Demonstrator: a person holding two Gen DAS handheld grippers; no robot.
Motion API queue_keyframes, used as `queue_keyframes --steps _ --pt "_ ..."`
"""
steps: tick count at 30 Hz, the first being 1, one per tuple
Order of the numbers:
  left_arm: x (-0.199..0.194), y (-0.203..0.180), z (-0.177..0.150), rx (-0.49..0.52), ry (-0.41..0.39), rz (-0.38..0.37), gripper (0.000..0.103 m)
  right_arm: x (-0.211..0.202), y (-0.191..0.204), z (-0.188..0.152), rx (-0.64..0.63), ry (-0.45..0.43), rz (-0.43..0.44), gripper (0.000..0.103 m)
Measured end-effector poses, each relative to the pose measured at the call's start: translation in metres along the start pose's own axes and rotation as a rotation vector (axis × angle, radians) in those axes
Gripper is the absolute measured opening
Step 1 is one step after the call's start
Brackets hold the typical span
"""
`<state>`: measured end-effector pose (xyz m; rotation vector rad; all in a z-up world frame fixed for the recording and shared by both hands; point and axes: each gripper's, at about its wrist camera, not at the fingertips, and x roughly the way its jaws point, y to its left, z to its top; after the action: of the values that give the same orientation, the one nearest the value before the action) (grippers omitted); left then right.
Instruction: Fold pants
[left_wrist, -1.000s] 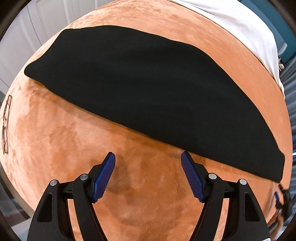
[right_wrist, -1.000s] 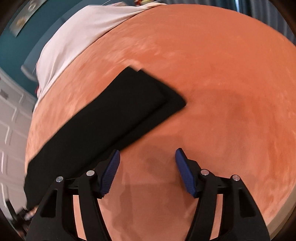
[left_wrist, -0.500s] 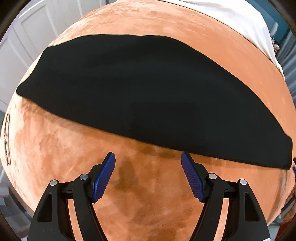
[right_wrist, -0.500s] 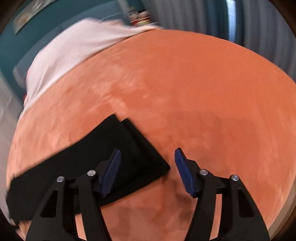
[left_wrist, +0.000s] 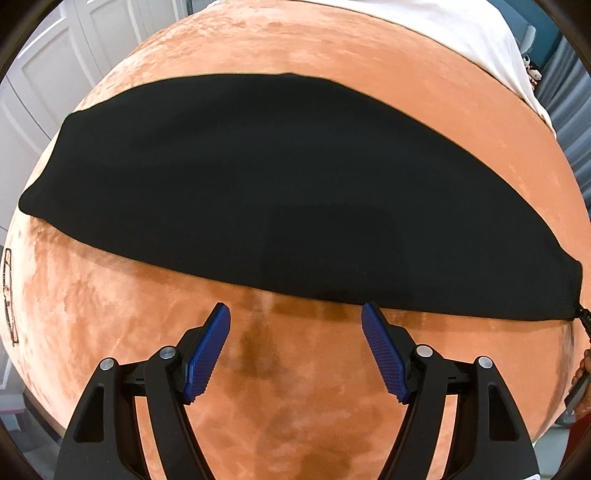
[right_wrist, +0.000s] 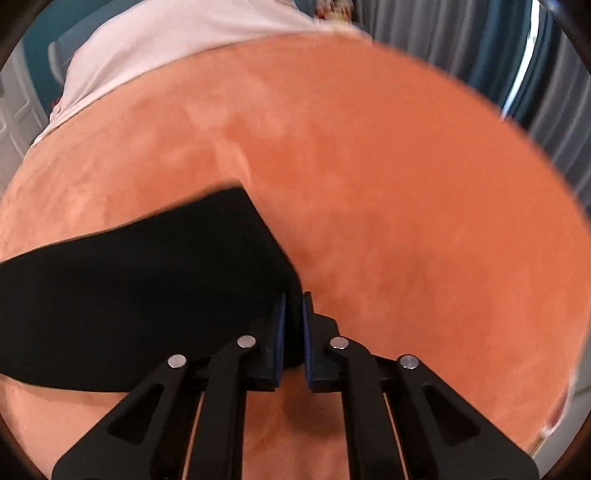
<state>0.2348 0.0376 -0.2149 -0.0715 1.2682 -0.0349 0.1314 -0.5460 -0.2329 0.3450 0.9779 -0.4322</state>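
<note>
While our right gripper (right_wrist: 292, 332) pinches the near end corner of the black pants (left_wrist: 288, 184), laid lengthwise on the orange bed (left_wrist: 295, 387), our left gripper (left_wrist: 295, 349) hangs wide open and empty; we should clamp the near edge before lifting evenly.

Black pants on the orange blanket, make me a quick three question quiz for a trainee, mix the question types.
1. True or false: the left gripper is clamped on the black pants.
2. Which gripper grips the pants' end? A) left B) right C) neither
3. Fill in: the pants lie on an ____ blanket.

Key: 1 false, its jaws stand open, short of the near edge. 2 B, the right gripper is closed on cloth. 3 orange.
</note>
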Motion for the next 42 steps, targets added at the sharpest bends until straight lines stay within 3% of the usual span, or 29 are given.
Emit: queue_keyframes --steps 2,4,7,9,11,13,15,19,21,22,23,24,25,26,27,28,29,31,36,42 --pt "0.000 0.004 0.000 -0.011 0.002 0.011 0.071 -0.017 -0.002 0.002 0.052 -0.020 0.010 0.054" --pt "0.001 0.011 0.000 -0.043 0.004 -0.001 0.071 -0.035 -0.010 -0.007 0.127 -0.061 0.008 0.068" --pt "0.005 0.048 0.001 -0.167 0.008 -0.045 0.075 -0.033 -0.020 -0.026 0.218 -0.016 0.100 0.068" --pt "0.007 0.086 0.004 -0.309 0.001 -0.093 0.075 -0.021 -0.020 -0.034 0.253 0.029 0.159 0.068" --pt "0.006 0.115 0.008 -0.417 -0.029 -0.128 0.075 -0.012 -0.012 -0.036 0.279 0.038 0.165 0.071" --pt "0.004 0.153 0.013 -0.541 -0.087 -0.118 0.075 -0.012 -0.008 -0.036 0.306 0.020 0.191 0.072" --pt "0.007 0.186 0.022 -0.623 -0.124 -0.103 0.075 -0.007 -0.002 -0.033 0.371 0.022 0.268 0.072" --pt "0.027 0.231 0.049 -0.707 -0.156 -0.139 0.075 0.003 -0.002 -0.024 0.465 -0.009 0.311 0.072" --pt "0.035 0.239 0.069 -0.682 -0.188 -0.124 0.081 0.010 0.000 -0.018 0.509 -0.019 0.329 0.069" --pt "0.042 0.243 0.076 -0.667 -0.191 -0.110 0.082 0.013 0.001 -0.017 0.525 -0.021 0.343 0.052" --pt "0.048 0.244 0.081 -0.666 -0.195 -0.109 0.085 0.017 0.001 -0.015 0.545 -0.006 0.346 0.025" --pt "0.051 0.242 0.085 -0.670 -0.202 -0.096 0.085 0.020 0.001 -0.016 0.563 0.003 0.358 0.012" --pt "0.051 0.239 0.088 -0.665 -0.203 -0.077 0.082 0.021 0.000 -0.017 0.585 -0.001 0.378 0.012" --pt "0.049 0.233 0.092 -0.631 -0.198 -0.038 0.073 0.016 0.002 -0.017 0.588 -0.013 0.375 0.011" --pt "0.046 0.230 0.095 -0.588 -0.198 -0.023 0.039 0.010 0.002 -0.016 0.585 -0.025 0.382 0.010" --pt "0.038 0.235 0.096 -0.566 -0.199 -0.081 0.012 0.002 0.001 -0.014 0.584 -0.040 0.400 0.010" --pt "0.030 0.246 0.095 -0.579 -0.197 -0.134 0.011 -0.004 0.001 -0.012 0.581 -0.047 0.408 0.009" --pt "0.013 0.254 0.092 -0.572 -0.206 -0.160 0.011 -0.027 -0.002 -0.007 0.554 -0.064 0.429 0.008" --pt "-0.030 0.238 0.073 -0.499 -0.171 -0.184 0.011 -0.070 -0.012 -0.004 0.459 -0.055 0.408 0.008" --pt "-0.056 0.213 0.037 -0.386 -0.088 -0.207 0.011 -0.109 -0.070 -0.029 0.444 -0.025 0.283 0.008"
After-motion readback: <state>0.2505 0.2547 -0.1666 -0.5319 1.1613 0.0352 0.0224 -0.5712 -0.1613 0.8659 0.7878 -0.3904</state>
